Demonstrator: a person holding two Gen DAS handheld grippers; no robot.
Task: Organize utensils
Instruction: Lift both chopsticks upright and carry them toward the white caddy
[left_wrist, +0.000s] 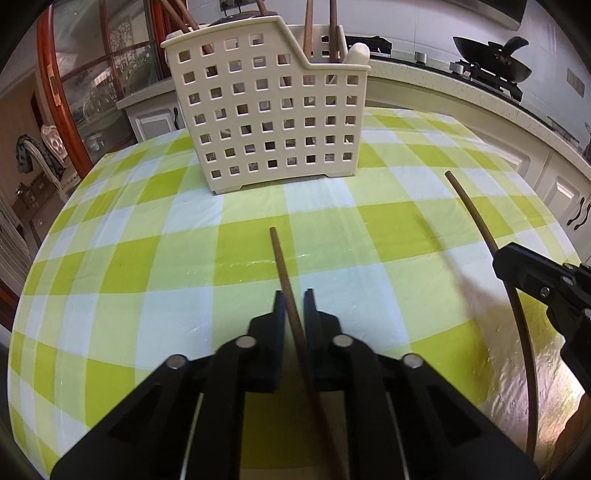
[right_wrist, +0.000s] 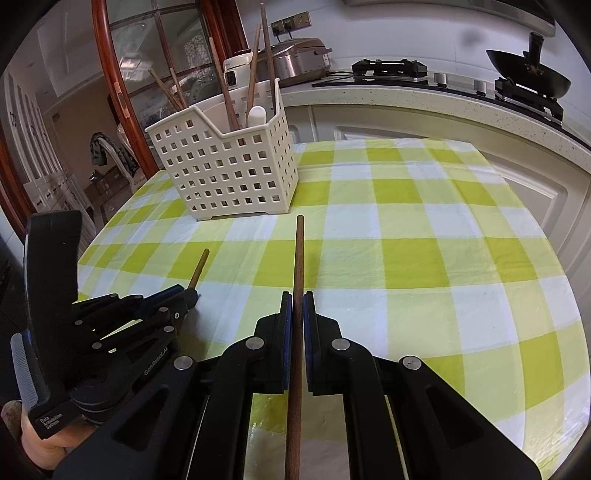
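Left gripper (left_wrist: 294, 306) clamped on a wooden chopstick (left_wrist: 282, 266), right gripper (right_wrist: 297, 308) clamped on another chopstick (right_wrist: 298, 258), cream perforated utensil basket (left_wrist: 266, 122) beyond on green checked tablecloth (left_wrist: 147, 258)

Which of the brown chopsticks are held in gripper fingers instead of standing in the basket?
Two: one in the left gripper, one in the right gripper. The others stand upright in the cream basket.

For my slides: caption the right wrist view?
Right hand-held gripper shut on a chopstick, caddy ahead on checked cloth.
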